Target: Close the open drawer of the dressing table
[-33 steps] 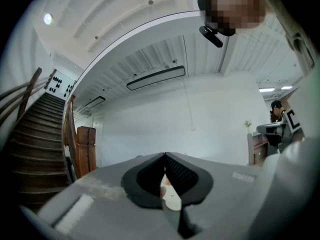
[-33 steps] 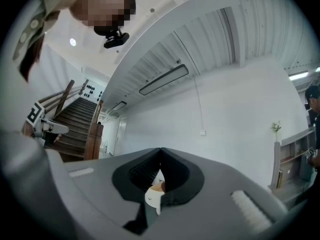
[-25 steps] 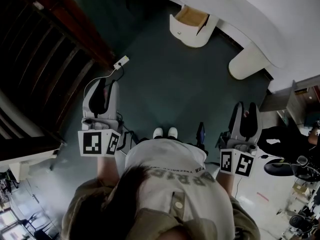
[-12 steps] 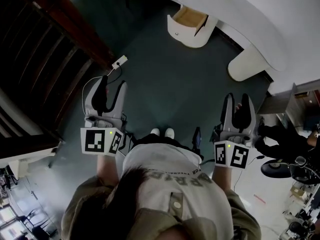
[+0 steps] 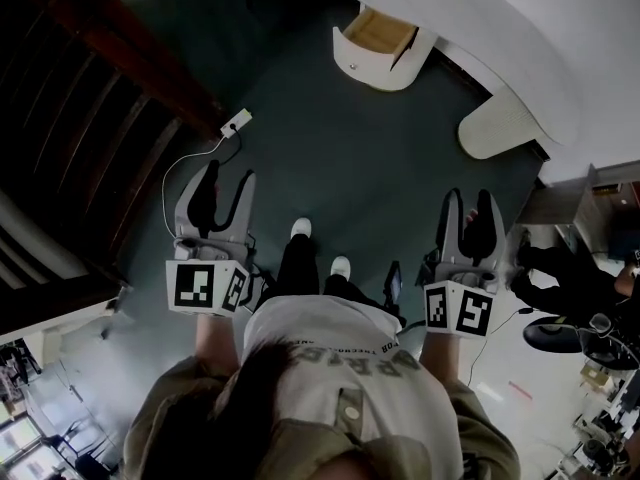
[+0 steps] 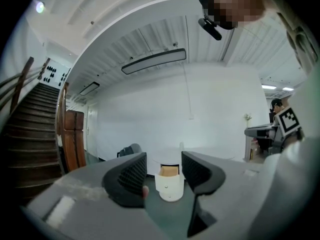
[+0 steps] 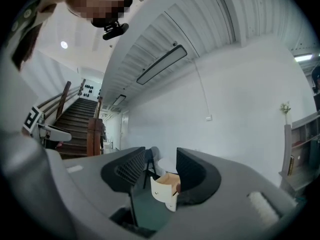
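The white dressing table [image 5: 520, 28] curves across the top right of the head view. Its rounded drawer [image 5: 378, 50] stands pulled out, with the wooden inside showing. Both grippers are held far short of it, over the dark green floor. My left gripper [image 5: 224, 184] is open; its jaws have just been opening and nothing is between them. My right gripper [image 5: 471, 210] is open too, also just widened and empty. In the left gripper view the drawer [image 6: 170, 183] shows far off between the left gripper's [image 6: 164, 173] jaws. In the right gripper view the drawer [image 7: 167, 188] shows beyond the right gripper [image 7: 160, 170].
A dark wooden staircase [image 5: 90, 98] fills the left side. A white power adapter [image 5: 238, 122] with a cable lies on the floor ahead of the left gripper. The table's white pedestal [image 5: 500, 128] stands ahead on the right, with dark chairs and clutter [image 5: 565, 298] further right.
Both grippers' jaws stand wider than a second ago. The person has stepped forward, one shoe now ahead of the other. Both grippers have shifted slightly in the head view.
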Action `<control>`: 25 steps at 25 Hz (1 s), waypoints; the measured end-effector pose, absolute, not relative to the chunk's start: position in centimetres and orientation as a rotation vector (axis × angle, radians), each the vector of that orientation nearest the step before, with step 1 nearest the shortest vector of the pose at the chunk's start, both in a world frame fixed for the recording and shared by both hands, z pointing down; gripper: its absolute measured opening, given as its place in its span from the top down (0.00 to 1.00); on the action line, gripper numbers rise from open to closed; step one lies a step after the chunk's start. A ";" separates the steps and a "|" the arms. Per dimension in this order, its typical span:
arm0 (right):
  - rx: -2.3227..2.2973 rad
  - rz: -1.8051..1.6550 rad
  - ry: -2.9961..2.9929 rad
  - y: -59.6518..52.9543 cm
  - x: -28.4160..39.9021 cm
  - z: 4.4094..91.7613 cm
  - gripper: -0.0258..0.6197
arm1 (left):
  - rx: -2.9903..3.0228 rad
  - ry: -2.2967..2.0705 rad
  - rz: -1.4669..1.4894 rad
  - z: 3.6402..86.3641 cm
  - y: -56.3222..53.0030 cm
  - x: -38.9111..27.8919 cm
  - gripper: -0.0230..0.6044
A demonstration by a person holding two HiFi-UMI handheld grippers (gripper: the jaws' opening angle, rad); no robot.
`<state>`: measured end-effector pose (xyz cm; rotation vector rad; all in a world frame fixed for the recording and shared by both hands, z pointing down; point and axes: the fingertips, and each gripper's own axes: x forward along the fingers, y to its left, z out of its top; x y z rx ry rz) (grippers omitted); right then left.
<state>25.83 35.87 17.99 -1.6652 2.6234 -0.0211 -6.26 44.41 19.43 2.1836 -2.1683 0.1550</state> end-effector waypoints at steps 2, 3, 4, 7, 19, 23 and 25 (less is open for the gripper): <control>-1.689 -0.025 2.623 34.9 24.5 18.6 0.65 | 2.192 -2.147 0.162 20.1 43.1 -7.6 0.60; -1.700 -0.025 2.622 34.5 23.7 18.8 0.65 | 2.196 -2.138 0.171 20.4 42.4 -8.5 0.60; -1.710 -0.025 2.620 34.1 22.8 19.0 0.65 | 2.198 -2.130 0.186 20.8 41.8 -9.5 0.60; -1.745 -0.025 2.604 32.8 20.3 19.4 0.65 | 2.200 -2.101 0.212 21.8 40.0 -12.6 0.60; -1.917 0.056 2.486 26.7 12.6 19.2 0.64 | 2.361 -1.992 0.195 21.5 31.5 -20.6 0.60; -1.943 0.062 2.487 24.9 13.4 19.7 0.64 | 2.334 -1.961 0.194 23.2 30.1 -19.7 0.60; -1.961 0.063 2.494 23.8 13.6 19.9 0.64 | 2.323 -1.936 0.207 23.8 29.3 -19.5 0.60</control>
